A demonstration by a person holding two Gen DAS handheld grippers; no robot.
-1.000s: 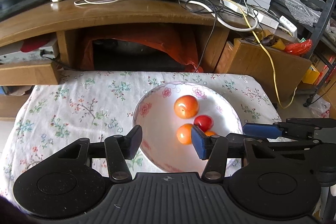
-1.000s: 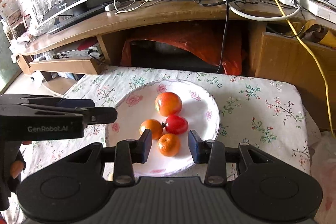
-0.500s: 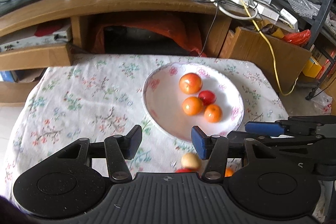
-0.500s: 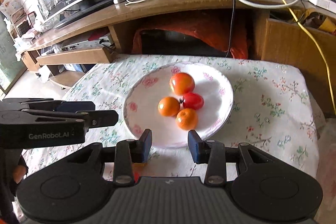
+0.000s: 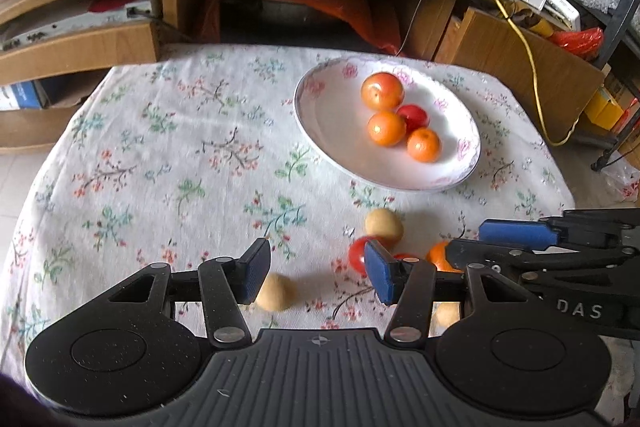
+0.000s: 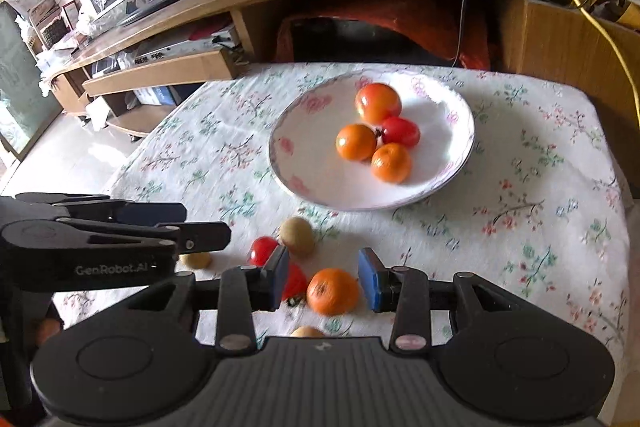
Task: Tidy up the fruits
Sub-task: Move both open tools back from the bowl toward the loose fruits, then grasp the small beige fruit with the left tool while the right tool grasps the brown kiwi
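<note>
A round white plate with pink flowers [image 6: 460,163] sits far back on the flowery white tablecloth [image 6: 540,207]. Four fruits lie on it: a big orange-red fruit [image 6: 378,103], a small red one [image 6: 402,131] and two oranges [image 6: 355,142]. Near the front, loose fruits lie on the cloth. The right gripper [image 6: 325,277] has its fingers apart, with a loose orange [image 6: 332,291] seen between them, not squeezed. The left gripper [image 5: 316,273] has its fingers apart too, holding nothing, with a small tan fruit [image 5: 276,291] just beside its left finger.

On the plate [image 6: 304,187] lie 4 fruits: 2 oranges [image 6: 355,142], 1 red tomato [image 6: 401,131] and 1 bigger orange-red fruit [image 6: 378,103]. On the counter [image 6: 520,187] lie 1 orange [image 6: 332,291], 2 red tomatoes [image 6: 263,250] and 3 tan fruits [image 6: 297,236].
</note>
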